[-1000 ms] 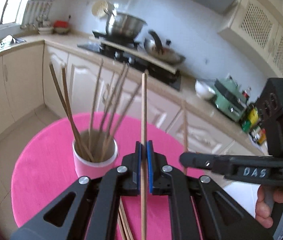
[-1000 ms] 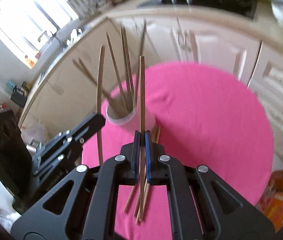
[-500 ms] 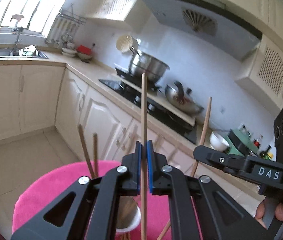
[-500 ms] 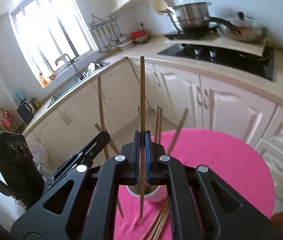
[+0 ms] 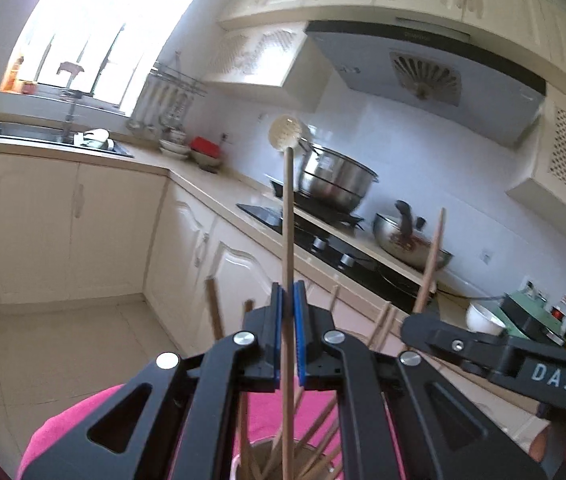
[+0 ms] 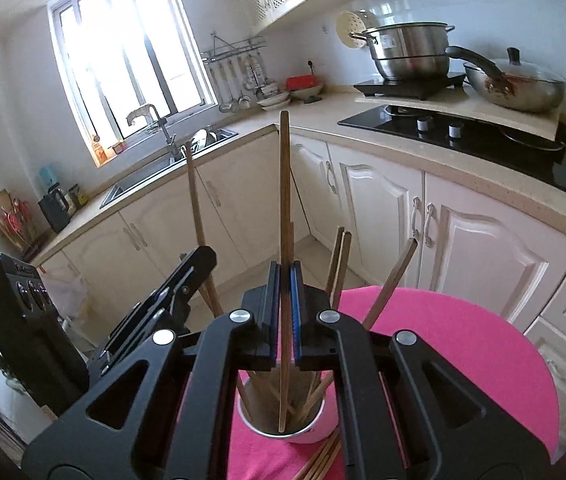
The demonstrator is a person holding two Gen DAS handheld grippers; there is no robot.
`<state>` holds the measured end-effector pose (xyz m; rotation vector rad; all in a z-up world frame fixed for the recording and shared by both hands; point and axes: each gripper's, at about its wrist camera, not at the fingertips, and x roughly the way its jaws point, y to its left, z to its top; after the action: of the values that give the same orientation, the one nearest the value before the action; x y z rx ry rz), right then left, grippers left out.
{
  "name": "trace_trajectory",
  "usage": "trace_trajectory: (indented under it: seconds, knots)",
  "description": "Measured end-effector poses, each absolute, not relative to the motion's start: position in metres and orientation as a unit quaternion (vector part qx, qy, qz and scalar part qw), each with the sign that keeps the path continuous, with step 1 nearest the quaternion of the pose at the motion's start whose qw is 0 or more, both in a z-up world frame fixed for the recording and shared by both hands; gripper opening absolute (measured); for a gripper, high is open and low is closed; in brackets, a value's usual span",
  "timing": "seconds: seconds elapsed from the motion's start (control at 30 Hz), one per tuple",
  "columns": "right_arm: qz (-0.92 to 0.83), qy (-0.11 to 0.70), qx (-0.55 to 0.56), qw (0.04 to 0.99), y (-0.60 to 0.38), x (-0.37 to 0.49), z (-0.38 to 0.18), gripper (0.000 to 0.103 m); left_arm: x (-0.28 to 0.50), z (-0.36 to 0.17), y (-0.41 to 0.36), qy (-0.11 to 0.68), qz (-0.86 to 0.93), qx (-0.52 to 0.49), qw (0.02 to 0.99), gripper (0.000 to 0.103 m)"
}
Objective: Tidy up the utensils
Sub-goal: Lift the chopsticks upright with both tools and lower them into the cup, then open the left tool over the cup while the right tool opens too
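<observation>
A: Chopsticks are what the task turns on. Where are they?

B: Each hand-held gripper carries one. The left hand-held gripper (image 5: pixel 287 328) has its blue pads closed on a chopstick (image 5: pixel 287 216) that stands nearly upright, its top far above the jaws and its lower end reaching down into the cup (image 6: pixel 283 426). The right hand-held gripper (image 6: pixel 284 312) is likewise closed on a second chopstick (image 6: pixel 284 184), upright, its tip hanging inside the cup's mouth. More chopsticks lean in the cup, and a few loose ones (image 6: pixel 323 460) lie on the pink tabletop (image 6: pixel 463 352) just beside it.

A: How would such a stick handle?

B: Judging by its look, it is thin wood: light, stiff and smooth. It seems likely to pivot or slide between flat pads if bumped against the sticks already in the cup.

A: And where is the hold?

B: Both grips sit low on the shaft, with the long part standing free above. That probably lets the top sway. A hold nearer the middle would likely steady it, though the low grip keeps the tip close and easy to aim.

A: Is the cup at risk?

B: It looks small and top-heavy with leaning sticks, so a sideways push could tip it.
</observation>
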<state>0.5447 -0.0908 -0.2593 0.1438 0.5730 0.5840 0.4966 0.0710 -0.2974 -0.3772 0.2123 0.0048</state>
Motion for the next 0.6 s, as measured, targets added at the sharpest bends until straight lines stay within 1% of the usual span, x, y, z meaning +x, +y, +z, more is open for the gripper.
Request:
trace_trajectory:
  seconds: [0.17,0.3,0.6]
  knots:
    - [0.287,0.289,0.060,0.911,-0.094,0.542,-0.275,0.005,0.495,-0.316,0.065,0.100,0.025,-0.190,0.976,0.006]
    - [0.290,0.294,0.052,0.909,-0.094,0.537,-0.282,0.005,0.493,-0.328,0.063,0.117,0.027,-0.196,0.973,0.006]
    - [0.281,0.313,0.053,0.905,-0.099,0.531,-0.292,0.005,0.473,-0.334,0.070,0.155,0.033,-0.191,0.969,0.006]
